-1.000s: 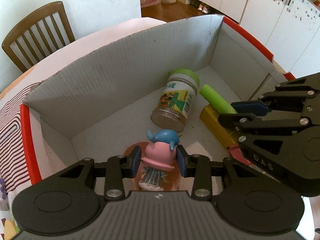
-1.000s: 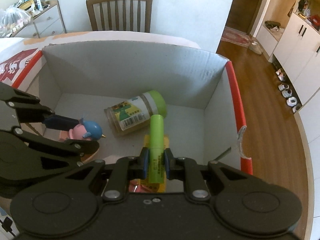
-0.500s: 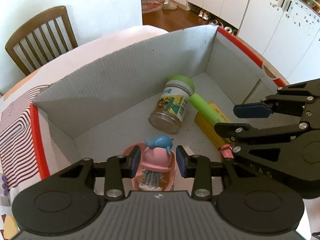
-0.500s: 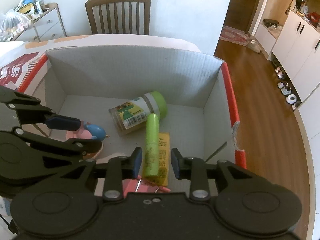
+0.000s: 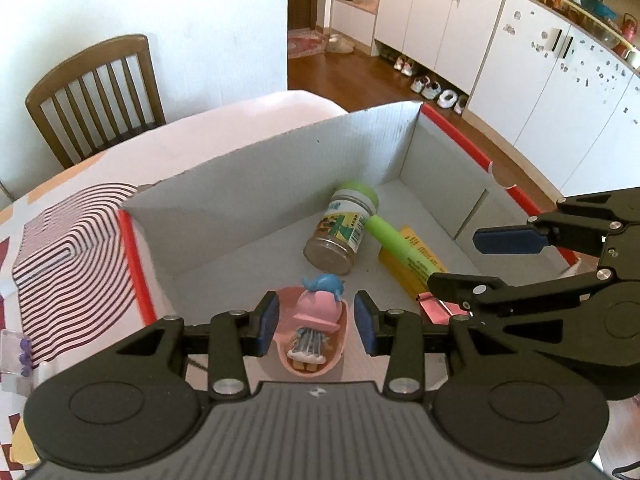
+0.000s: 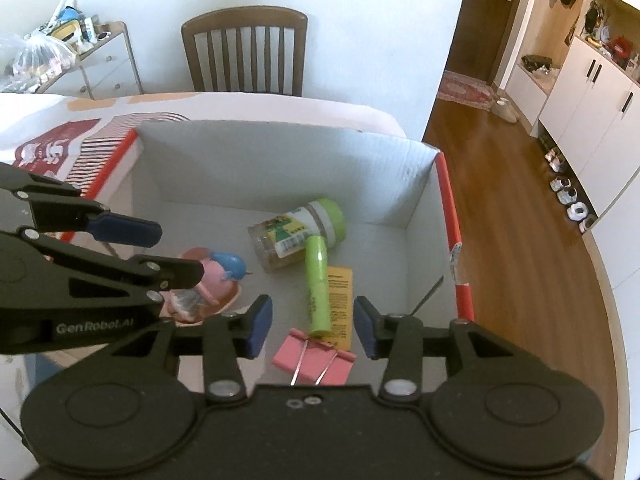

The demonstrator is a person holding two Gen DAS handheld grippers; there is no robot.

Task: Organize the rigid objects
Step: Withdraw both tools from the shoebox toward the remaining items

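A cardboard box (image 5: 256, 184) with red edges (image 6: 448, 216) holds the objects. A pink doll figure with a blue whale hat (image 5: 316, 320) lies in it, also seen in the right wrist view (image 6: 216, 276). My left gripper (image 5: 316, 324) is open above the doll, jaws apart on either side, not touching. A green cylinder (image 6: 318, 284) lies on a yellow packet (image 6: 340, 304), next to a green-lidded jar (image 6: 296, 232) on its side. A pink binder clip (image 6: 314, 362) lies nearest. My right gripper (image 6: 312, 326) is open and empty above the cylinder's near end.
The box stands on a table with a patterned cloth (image 5: 68, 236). A wooden chair (image 6: 244, 52) stands behind the table. White cabinets (image 5: 520, 80) and wooden floor (image 6: 512, 216) are to the right. A cluttered drawer unit (image 6: 72, 64) stands at the far left.
Both grippers opened and let go: the left released the doll, the right released the green cylinder. Both have lifted up and back from the box.
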